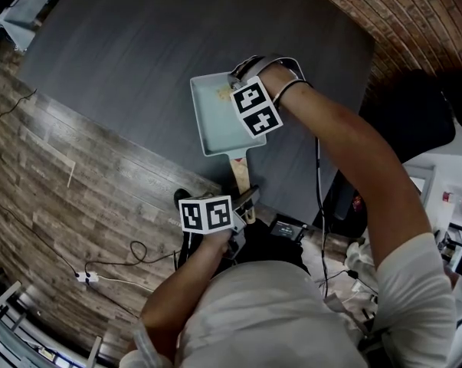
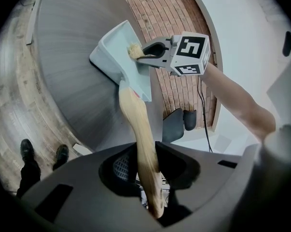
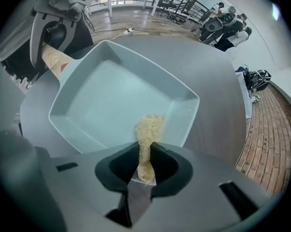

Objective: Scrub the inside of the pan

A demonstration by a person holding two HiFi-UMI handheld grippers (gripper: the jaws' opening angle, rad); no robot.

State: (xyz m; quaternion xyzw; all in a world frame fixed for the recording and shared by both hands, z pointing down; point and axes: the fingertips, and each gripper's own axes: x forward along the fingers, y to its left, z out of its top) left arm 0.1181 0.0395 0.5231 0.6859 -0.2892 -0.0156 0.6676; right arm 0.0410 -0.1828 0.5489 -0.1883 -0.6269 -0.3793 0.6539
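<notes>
Pan (image 3: 111, 105): pale blue, rectangular, shallow; it appears to rest on the dark surface (image 1: 139, 44) close to its near edge, with the wooden handle (image 2: 138, 129) reaching out past that edge toward the person.
Left tongs (image 2: 145, 153): pinching the handle near its end; the wood fills the gap between the two jaws.
Right tongs (image 3: 145, 151): pointing steeply down, pinching a tan fibrous scrubber (image 3: 147, 129) by a narrow strip; the free end hangs over the pan's inside, at the wall farthest from the handle; whether it presses on the pan is not clear.
Step in hand (judged): scrubbing is about to start or barely under way; most of the pan's floor lies outside the scrubber's reach from here.
Risk, scrubber: the hold is thin; a hard stroke could drag it out of the jaws or fold it over.
Risk, pan: pressure far from the handle could twist the pan about the left hold; the rounded wood may roll between the jaws.
Risk, edge: a pull toward the person could slide the pan off the surface.
</notes>
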